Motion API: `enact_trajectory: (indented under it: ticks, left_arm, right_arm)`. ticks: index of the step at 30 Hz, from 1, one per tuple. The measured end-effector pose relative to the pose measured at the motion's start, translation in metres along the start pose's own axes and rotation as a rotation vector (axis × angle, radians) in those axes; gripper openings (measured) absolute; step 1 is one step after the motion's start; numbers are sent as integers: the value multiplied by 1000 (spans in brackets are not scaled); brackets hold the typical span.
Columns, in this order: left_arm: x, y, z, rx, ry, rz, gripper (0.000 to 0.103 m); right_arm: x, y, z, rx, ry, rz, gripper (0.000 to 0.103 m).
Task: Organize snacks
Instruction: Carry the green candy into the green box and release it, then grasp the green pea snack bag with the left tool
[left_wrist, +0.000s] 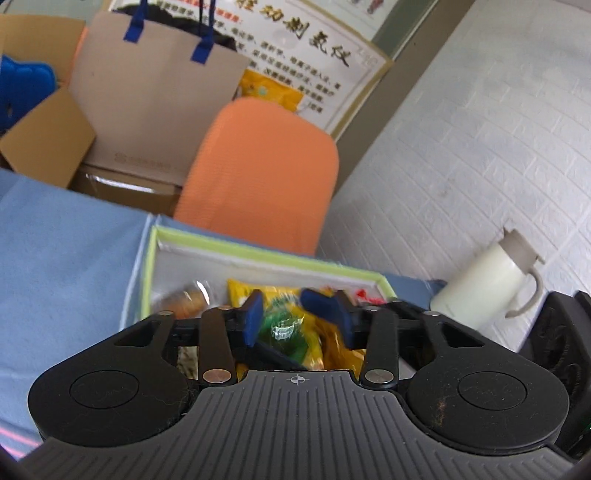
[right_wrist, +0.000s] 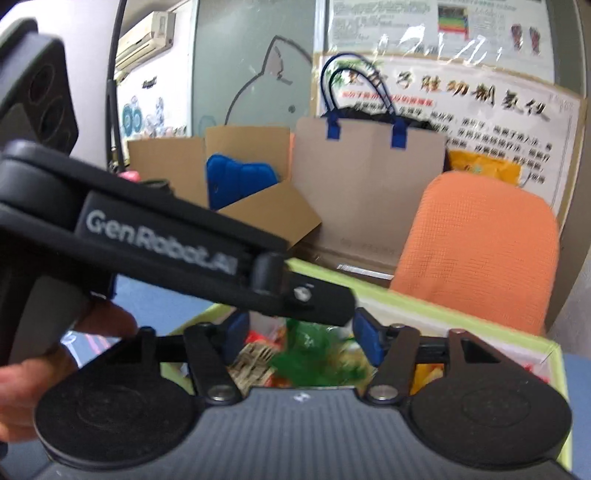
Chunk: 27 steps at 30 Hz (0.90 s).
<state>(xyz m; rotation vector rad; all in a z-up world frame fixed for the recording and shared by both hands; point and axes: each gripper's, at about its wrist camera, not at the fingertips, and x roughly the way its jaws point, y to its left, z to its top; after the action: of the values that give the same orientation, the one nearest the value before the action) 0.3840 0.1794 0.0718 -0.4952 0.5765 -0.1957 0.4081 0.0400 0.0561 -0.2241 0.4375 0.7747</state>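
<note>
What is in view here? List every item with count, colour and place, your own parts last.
storage box: one, green-rimmed, on the blue cloth, holding snacks
snack packets: several, yellow, green, red, inside the box; count unclear
chair: one, orange, behind the box
paper bag: one, brown with blue handles, behind the chair
cardboard boxes: brown, open, left of the bag
jug: one, cream, by the white wall
poster: one, leaning on the wall
left gripper: black, blue pads, open over the box
right gripper: black, blue pads, open over the box
hand: one, holding the left gripper's handle
</note>
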Motion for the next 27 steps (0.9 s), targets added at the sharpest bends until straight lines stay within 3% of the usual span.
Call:
enact_trajectory:
  ticks: [2,4,7,9,12,18,22,27]
  left_arm:
    - [-15,1,7,6,-46,3,37]
    - [-33,-1,8,16,-95,-8,44]
    - [-59,-2,-3,40,-132,3,55]
    - [-70,0,-20,57,-117,26,57]
    - [-78,13,-56,36,-47,43,57]
    - [-61,45,-100,-106,137,78,49]
    - [-70,55,-110,-130,145,138,50]
    - [-87,64,-133,-147,163,124,50]
  right_arm:
    - [-20,-4,9,-6,-55,-24,78]
    - [-47,-6,12,-3,-111,-38,93]
    - [-81,3,0,-5,-143,-28,98]
    - [-92,15,-18,-18,-110,4,100]
    - [-89,38,-53,-36,10,96,102]
    - [-26,71,-82,-104,199,179,102]
    - [-5,81,-87,-81,263,193,102]
    - [-33,95,-98,24,260,248,102]
